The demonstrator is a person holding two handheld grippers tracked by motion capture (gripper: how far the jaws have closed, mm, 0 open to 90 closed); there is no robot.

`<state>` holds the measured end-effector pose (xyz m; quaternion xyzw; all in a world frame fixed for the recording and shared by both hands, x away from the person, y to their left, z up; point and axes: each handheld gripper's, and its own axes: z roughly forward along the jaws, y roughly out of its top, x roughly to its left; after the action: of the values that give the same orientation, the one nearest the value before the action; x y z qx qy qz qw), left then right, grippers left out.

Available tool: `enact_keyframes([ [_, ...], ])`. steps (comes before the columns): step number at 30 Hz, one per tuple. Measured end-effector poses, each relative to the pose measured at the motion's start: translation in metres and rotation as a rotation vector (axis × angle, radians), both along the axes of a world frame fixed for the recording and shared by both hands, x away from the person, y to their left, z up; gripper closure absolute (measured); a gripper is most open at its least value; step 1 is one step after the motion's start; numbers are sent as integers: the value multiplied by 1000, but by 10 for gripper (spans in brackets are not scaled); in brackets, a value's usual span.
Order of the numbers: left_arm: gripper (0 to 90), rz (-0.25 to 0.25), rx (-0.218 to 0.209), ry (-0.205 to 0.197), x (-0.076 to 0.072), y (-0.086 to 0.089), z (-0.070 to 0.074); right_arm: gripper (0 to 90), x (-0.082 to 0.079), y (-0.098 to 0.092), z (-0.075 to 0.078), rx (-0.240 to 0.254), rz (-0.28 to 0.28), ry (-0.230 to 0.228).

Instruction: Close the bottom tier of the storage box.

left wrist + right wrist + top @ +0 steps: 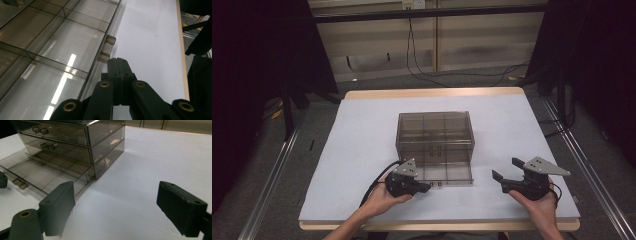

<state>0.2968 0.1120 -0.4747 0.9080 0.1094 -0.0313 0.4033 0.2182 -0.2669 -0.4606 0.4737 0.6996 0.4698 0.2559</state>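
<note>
A smoky see-through drawer cabinet [435, 131] stands mid-table on the white sheet. Its bottom drawer [446, 172] is pulled out toward me, and its divided compartments [50, 50] hold nothing. The left gripper [426, 188] is shut with nothing in its jaws. Its tip [118, 62] sits just short of the drawer's small handle [107, 48], beside the drawer front. The right gripper [506, 168] is held wide open to the right of the drawer, pointing at the cabinet [75, 140], with only bare table between its jaws [115, 205]. The open drawer [50, 173] and its handle [19, 183] lie to the left in the right gripper view.
Two upper drawers [62, 135] are closed, each with a small handle. The white sheet [362, 150] covers a wooden table [437, 93]. Cables [422, 70] trail on the floor behind it, and dark curtains hang at both sides.
</note>
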Motion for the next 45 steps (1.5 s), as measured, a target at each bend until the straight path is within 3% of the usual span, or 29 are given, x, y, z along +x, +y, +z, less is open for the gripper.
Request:
enact_keyframes([
  [1,900,11,-19,8,0,0,-2,147,0,0,0,1,1,1],
  [2,900,13,9,1,2,0,-1,146,0,0,0,0,0,2],
  [3,900,15,-12,8,2,0,-4,145,-1,0,0,0,-1,6],
  [5,900,25,5,7,4,1,-4,145,-1,0,0,-1,-2,3],
  [7,900,32,-17,12,4,0,-6,145,0,0,0,0,-4,3],
  [8,900,30,10,7,5,1,-4,145,0,-1,0,0,-1,2],
  [9,900,37,-9,15,5,0,-6,145,0,-1,0,0,-2,4],
  [14,900,29,5,9,6,1,-4,145,0,0,-1,1,5,7],
  [15,900,36,-15,10,5,0,-5,145,1,1,-1,-3,1,5],
  [18,900,42,-21,14,6,-1,-5,144,1,1,-1,-3,1,4],
  [21,900,47,-4,12,7,-1,-4,144,1,1,-1,-3,2,5],
  [23,900,56,-39,10,6,-3,-6,143,2,1,-1,-5,1,5],
  [24,900,44,-6,7,7,-2,-4,143,2,1,-1,-2,1,7],
  [26,900,46,-6,8,7,-2,-3,143,2,1,-2,-4,0,6],
  [30,900,45,-10,6,7,-3,-3,143,2,1,-2,-4,1,7],
  [32,900,55,-32,10,7,-4,-5,143,2,1,-2,-5,2,5],
  [36,900,55,-18,12,8,-4,-4,143,2,0,-1,-3,0,7],
  [45,900,65,-46,18,8,-5,-6,142,2,0,-1,-1,3,7],
])
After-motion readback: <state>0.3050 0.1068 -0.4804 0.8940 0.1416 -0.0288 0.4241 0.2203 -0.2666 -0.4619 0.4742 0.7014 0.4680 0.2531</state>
